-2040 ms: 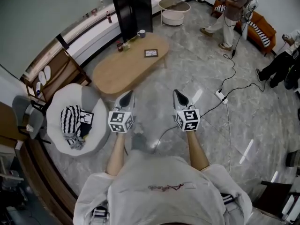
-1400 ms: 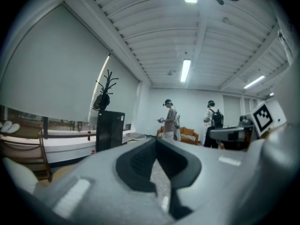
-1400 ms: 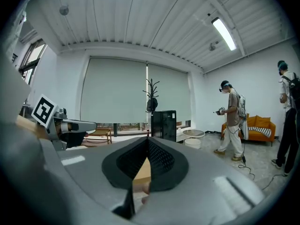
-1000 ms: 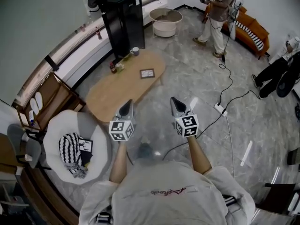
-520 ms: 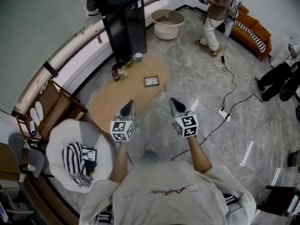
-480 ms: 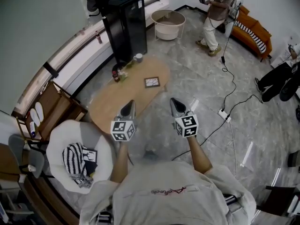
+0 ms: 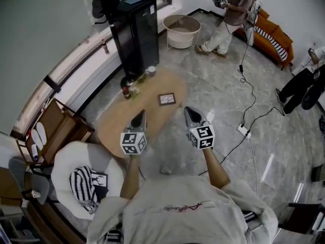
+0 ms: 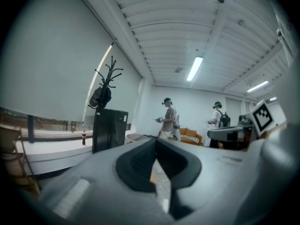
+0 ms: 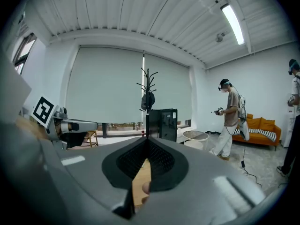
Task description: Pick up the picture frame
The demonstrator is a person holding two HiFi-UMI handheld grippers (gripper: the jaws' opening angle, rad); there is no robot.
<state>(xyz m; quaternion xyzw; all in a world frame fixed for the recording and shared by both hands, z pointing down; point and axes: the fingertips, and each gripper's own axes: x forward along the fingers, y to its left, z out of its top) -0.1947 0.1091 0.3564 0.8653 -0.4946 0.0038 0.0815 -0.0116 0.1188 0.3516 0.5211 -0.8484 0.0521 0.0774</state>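
Over at the left a white chair (image 7: pixel 66 159) holds a striped cushion (image 7: pixel 81 182), close by the person's left elbow. The left forearm (image 7: pixel 131 172) reaches straight forward from the chest, and the left claw (image 7: pixel 139 117) at its end has both jaws pressed together with nothing between them. From above, its tip sits over the near edge of the oval wooden table (image 7: pixel 114 123). Bottles (image 7: pixel 127 90) and a cup (image 7: pixel 151 71) stand at the table's far side, in front of a black cabinet (image 7: pixel 134 32).

The frame (image 7: pixel 166 99) lies flat on the table's right half, ahead of both claws and between their lines, a little nearer the right one and touching neither.

The right forearm (image 7: pixel 213 164) runs about parallel to the left. The right claw (image 7: pixel 190 113) is level with its partner and well apart from it, its jaws also closed tight and empty, its tip over the floor just off the table's right end. Further right a cable (image 7: pixel 244 131) trails across the grey floor, and a person (image 7: pixel 231 11) stands at the far side of the room.
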